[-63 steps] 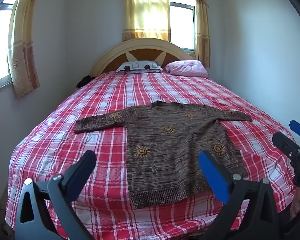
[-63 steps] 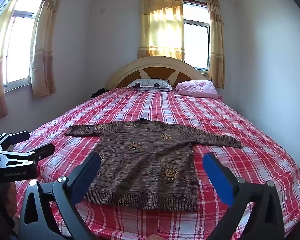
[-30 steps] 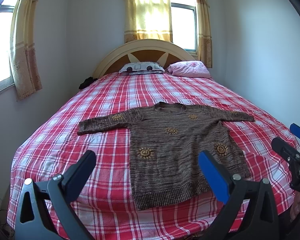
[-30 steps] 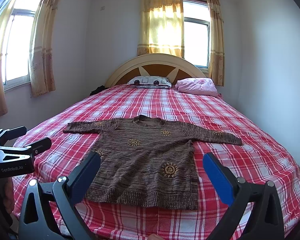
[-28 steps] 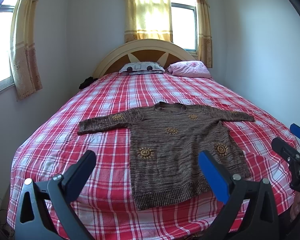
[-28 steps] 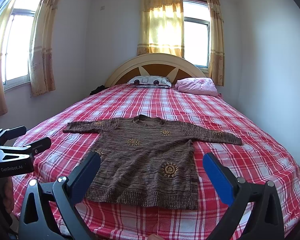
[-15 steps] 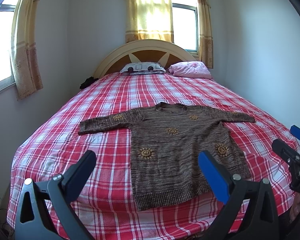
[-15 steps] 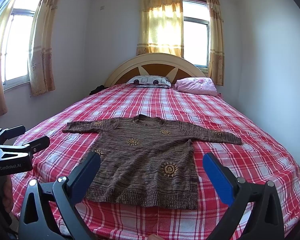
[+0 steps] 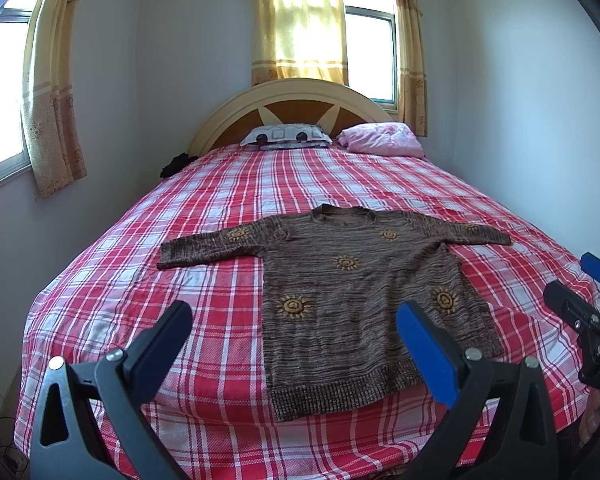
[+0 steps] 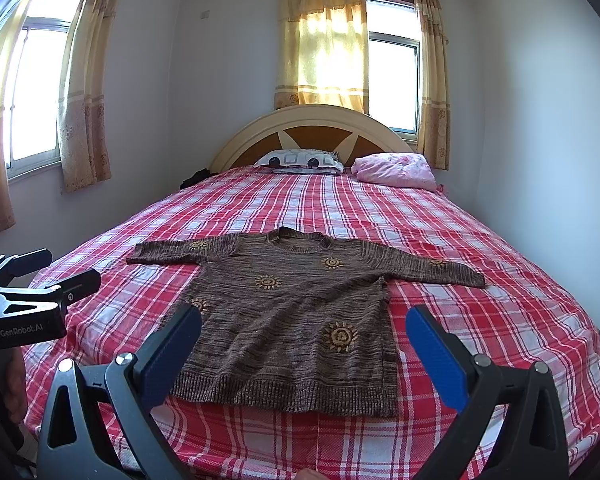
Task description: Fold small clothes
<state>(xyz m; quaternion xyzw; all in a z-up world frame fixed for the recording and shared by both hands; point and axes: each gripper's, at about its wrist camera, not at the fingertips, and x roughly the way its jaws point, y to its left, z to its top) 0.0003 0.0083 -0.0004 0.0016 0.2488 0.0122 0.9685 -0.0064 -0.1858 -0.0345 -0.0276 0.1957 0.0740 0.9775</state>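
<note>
A brown knit sweater [image 9: 352, 288] [image 10: 300, 312] with yellow sun motifs lies flat, face up, on the bed, both sleeves spread out sideways and its hem toward me. My left gripper [image 9: 296, 336] hovers open above the foot of the bed, short of the hem's left half, nothing between its fingers. My right gripper [image 10: 304, 344] is open too, held before the hem's right half. Each gripper shows at the edge of the other's view: the right one [image 9: 588, 304], the left one [image 10: 28, 280].
The bed [image 9: 204, 320] has a red and white plaid cover and a rounded headboard [image 9: 296, 100]. A patterned pillow [image 9: 286, 136], a pink pillow [image 9: 380, 140] and a dark bundle [image 9: 176, 164] lie at its head. Walls run close on both sides.
Both views have shifted only slightly; the sweater sits a little lower and nearer in each. The sweater itself has not moved and both grippers stay open.
</note>
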